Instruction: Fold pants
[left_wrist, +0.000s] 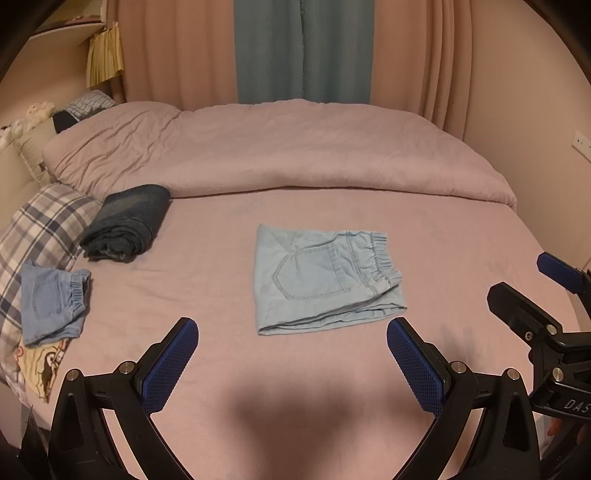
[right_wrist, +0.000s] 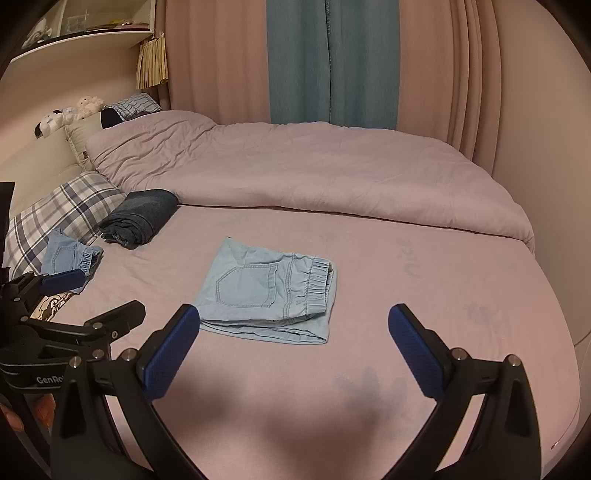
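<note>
Since the folded light-blue denim pants (left_wrist: 325, 280) are soft and light, grip the stiffer elastic waistband (left_wrist: 382, 254). Left gripper (left_wrist: 291, 360) and right gripper (right_wrist: 293, 349): jaws apart, empty.

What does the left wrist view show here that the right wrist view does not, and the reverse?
Only the left wrist view: a wall socket at the right edge, and the cartoon-print cloth in fuller view.

Only the right wrist view: a shelf above the headboard, and faint prints on the sheet.

Both: the folded light blue pants mid-bed, touched by neither hand-held gripper; dark folded jeans; a smaller blue pair by the plaid pillow; the left hand-held gripper and right hand-held gripper, both open.
</note>
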